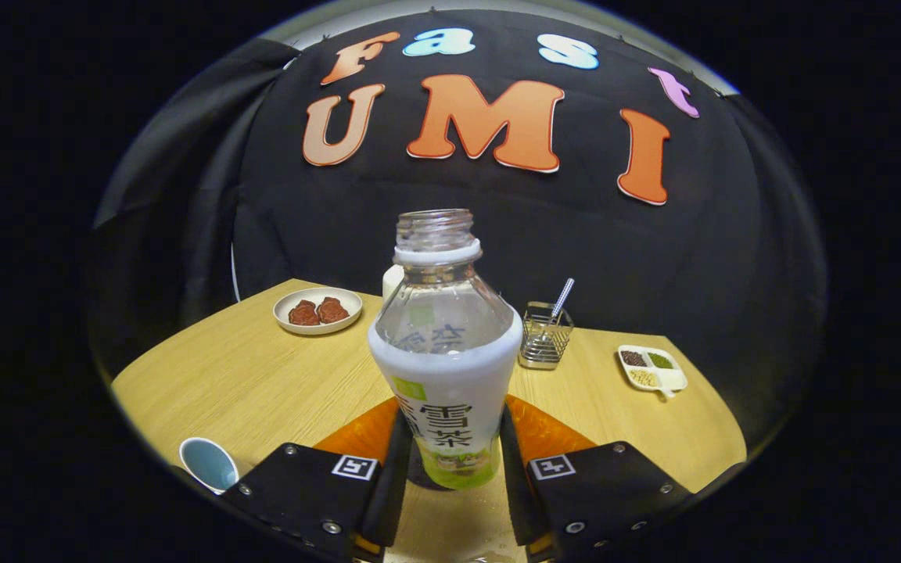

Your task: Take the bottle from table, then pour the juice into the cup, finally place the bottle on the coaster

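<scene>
The tabletop (263,375) of pale wood runs back to the booth's dark cloth wall. The tool (450,469) points level along it, fingers a bottle's width apart and pressed on the lower sides of the bottle (444,367), pinching it. The bottle stands upright between the fingers, uncapped, clear above its white label; whether its base touches the tabletop cannot be told. Beyond it to the left sits a plate (317,310) with two brown pieces. To the right stands a wire holder (544,338) with a straw, then a divided dish (651,367) of grains. A blue cup (209,464) lies near the left finger.
</scene>
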`<state>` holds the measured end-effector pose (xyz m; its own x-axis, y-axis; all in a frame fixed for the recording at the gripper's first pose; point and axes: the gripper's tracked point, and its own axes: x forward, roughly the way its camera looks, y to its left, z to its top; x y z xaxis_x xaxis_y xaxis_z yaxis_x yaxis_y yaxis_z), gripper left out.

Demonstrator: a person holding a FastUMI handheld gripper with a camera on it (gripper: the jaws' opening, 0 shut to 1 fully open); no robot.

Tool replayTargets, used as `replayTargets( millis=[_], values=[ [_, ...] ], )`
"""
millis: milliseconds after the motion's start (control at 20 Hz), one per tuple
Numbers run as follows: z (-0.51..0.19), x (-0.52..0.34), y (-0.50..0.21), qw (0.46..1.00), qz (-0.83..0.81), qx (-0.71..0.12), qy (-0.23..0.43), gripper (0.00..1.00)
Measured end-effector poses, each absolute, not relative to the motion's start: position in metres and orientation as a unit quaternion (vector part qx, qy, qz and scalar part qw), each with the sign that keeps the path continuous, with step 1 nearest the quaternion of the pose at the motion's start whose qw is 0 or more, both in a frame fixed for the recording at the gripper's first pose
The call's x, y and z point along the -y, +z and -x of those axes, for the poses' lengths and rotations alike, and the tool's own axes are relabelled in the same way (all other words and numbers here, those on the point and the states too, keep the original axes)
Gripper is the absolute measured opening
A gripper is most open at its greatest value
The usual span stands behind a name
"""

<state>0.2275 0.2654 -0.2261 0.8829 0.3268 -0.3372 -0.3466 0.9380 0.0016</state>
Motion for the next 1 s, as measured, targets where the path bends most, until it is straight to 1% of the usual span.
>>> replayTargets(
  millis=[150,350,550,700,850,1000],
  values=[
    [-0.243,-0.278,-0.241,0.966,-0.003,-0.178,0.186,0.56],
    [-0.251,-0.278,-0.265,0.964,0.005,-0.198,0.179,0.56],
    [-0.252,-0.278,-0.266,0.965,-0.022,-0.19,0.177,0.56],
    [-0.254,-0.274,-0.276,0.966,-0.009,-0.198,0.168,0.56],
    [-0.249,-0.275,-0.275,0.967,-0.008,-0.191,0.169,0.58],
    [-0.248,-0.273,-0.277,0.967,-0.002,-0.191,0.167,0.64]
  ],
)
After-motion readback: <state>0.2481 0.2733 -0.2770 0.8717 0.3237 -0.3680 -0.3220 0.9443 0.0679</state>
